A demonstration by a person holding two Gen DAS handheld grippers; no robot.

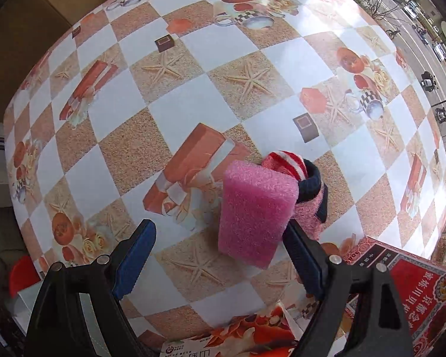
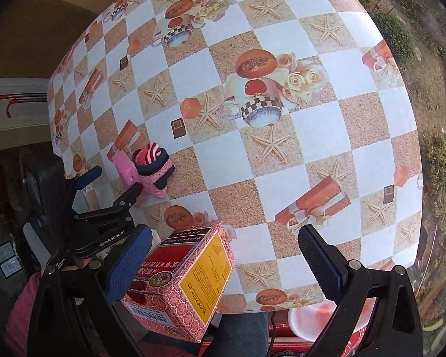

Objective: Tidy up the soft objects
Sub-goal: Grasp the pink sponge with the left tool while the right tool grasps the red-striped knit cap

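Observation:
A pink foam sponge (image 1: 257,211) stands on the patterned table, leaning against a rolled pair of socks (image 1: 300,178) in red-white stripes, navy and pink knit. My left gripper (image 1: 217,255) is open; the sponge sits just ahead of it, near the right finger (image 1: 303,258), apart from the left finger. In the right wrist view the sponge (image 2: 125,168) and socks (image 2: 153,168) lie at the left, with the left gripper (image 2: 113,183) beside them. My right gripper (image 2: 226,261) is open and empty; its left finger (image 2: 128,264) is next to a red box (image 2: 181,279).
The red printed medicine box (image 1: 413,291) stands at the table's near edge. The table (image 2: 312,136) is covered with a checkered starfish cloth. A printed pack (image 1: 238,336) lies below the left gripper. A white and red bowl (image 2: 315,318) sits below the table edge.

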